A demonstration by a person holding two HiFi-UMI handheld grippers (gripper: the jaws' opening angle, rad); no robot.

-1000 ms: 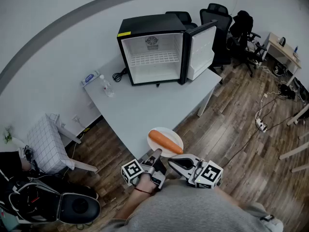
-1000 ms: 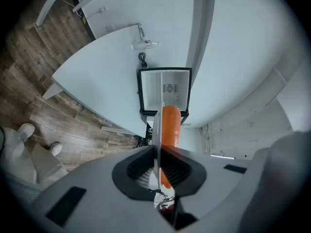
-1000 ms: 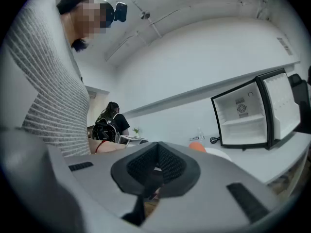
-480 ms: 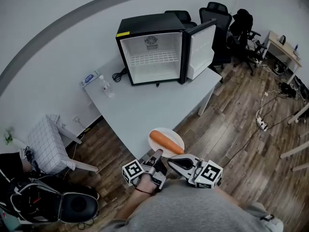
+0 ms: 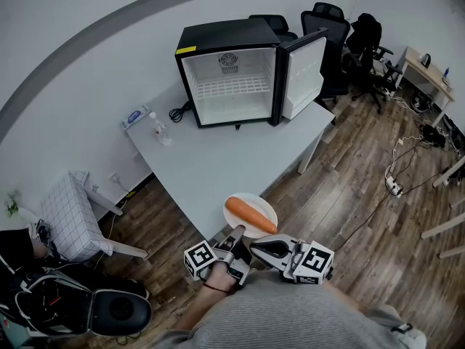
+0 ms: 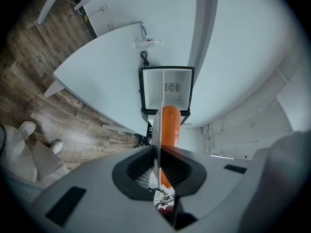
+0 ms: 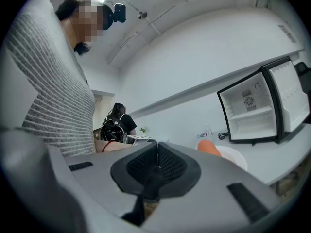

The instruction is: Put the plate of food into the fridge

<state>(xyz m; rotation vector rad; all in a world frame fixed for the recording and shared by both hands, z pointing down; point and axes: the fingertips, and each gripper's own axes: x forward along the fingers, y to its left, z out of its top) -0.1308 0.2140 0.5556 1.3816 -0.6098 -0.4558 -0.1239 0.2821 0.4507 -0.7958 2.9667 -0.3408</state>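
A white plate [image 5: 254,227] carrying a whole orange carrot [image 5: 250,214] is at the near corner of the white table [image 5: 218,158]. My left gripper [image 5: 236,233] is shut on the plate's near rim. In the left gripper view the plate [image 6: 156,130] runs edge-on between the closed jaws of the left gripper [image 6: 156,147], with the carrot [image 6: 170,125] beside it. My right gripper [image 5: 256,247] is shut and empty, just right of the left one. The right gripper [image 7: 157,154] has the plate [image 7: 235,158] ahead to its right. The black mini fridge [image 5: 229,71] stands open at the table's far end.
The fridge door [image 5: 304,75] swings out to the right, and a white wire shelf [image 5: 234,87] crosses the inside. A water bottle [image 5: 161,131], a tissue pack [image 5: 136,117] and a black cable [image 5: 176,113] lie left of the fridge. Office chairs [image 5: 327,27] stand behind.
Almost nothing: the right gripper has crept slightly left toward the left one. The left gripper keeps its hold on the plate.
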